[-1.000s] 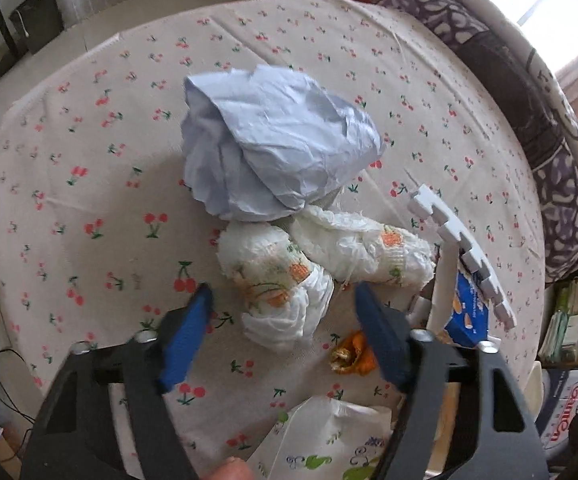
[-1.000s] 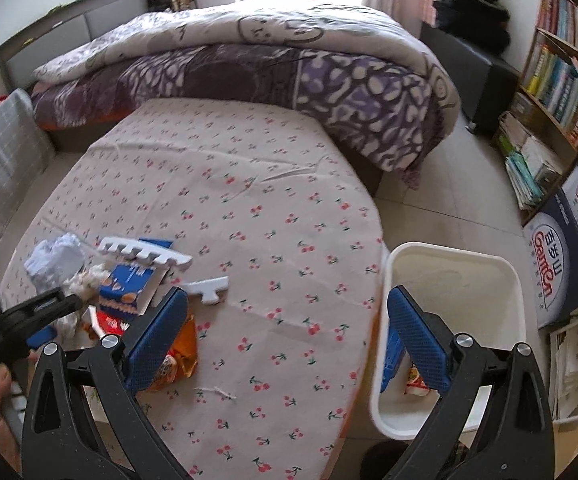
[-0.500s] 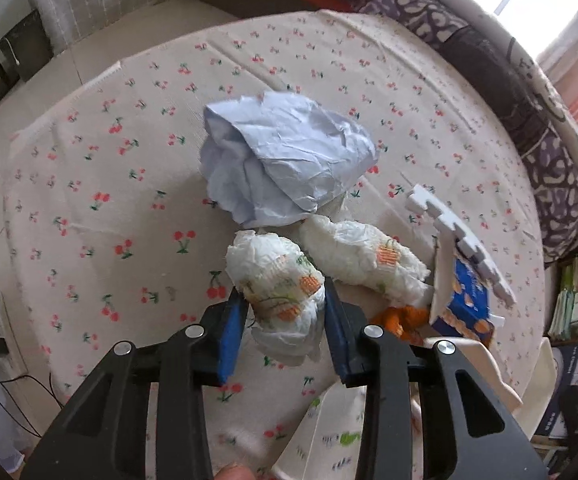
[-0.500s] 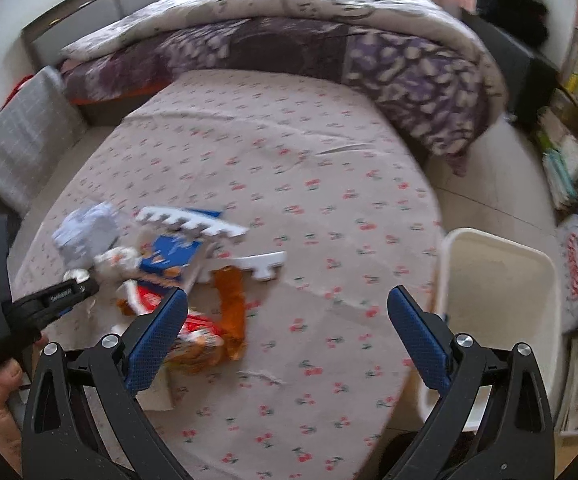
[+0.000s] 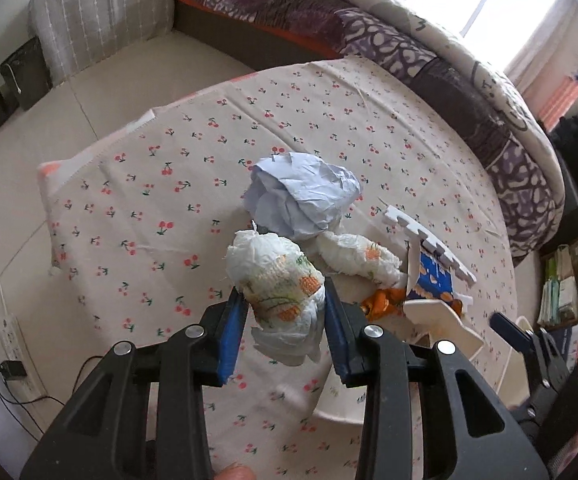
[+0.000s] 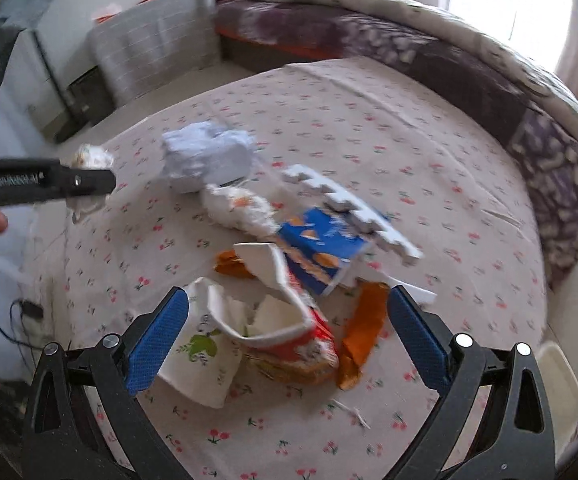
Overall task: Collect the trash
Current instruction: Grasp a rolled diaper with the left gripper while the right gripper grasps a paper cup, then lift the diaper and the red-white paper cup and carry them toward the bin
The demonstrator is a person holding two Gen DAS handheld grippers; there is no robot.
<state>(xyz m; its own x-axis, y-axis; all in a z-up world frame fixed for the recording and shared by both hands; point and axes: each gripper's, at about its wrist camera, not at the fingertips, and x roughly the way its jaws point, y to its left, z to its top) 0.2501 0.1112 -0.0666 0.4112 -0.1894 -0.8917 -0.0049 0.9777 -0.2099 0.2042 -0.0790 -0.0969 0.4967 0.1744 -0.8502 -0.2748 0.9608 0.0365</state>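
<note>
Left tongs (image 5: pixel 285 330) clamped on a rolled white wad with orange print (image 5: pixel 279 284), held clear above the cherry-print cloth (image 5: pixel 129 200). Right tongs (image 6: pixel 287 340) spread wide, their jaws closing, with nothing pressed between the pads; below them lie a white paper bag (image 6: pixel 205 356), a red snack wrapper (image 6: pixel 305 354) and an orange wrapper (image 6: pixel 363 332). Crumpled pale-blue paper (image 5: pixel 305 194), a second wad (image 5: pixel 359 258) and a blue box (image 6: pixel 323 250) remain on the cloth.

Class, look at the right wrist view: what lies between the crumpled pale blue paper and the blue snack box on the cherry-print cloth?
In the right wrist view, a rolled white printed wad lies between the crumpled pale blue paper and the blue snack box.
</note>
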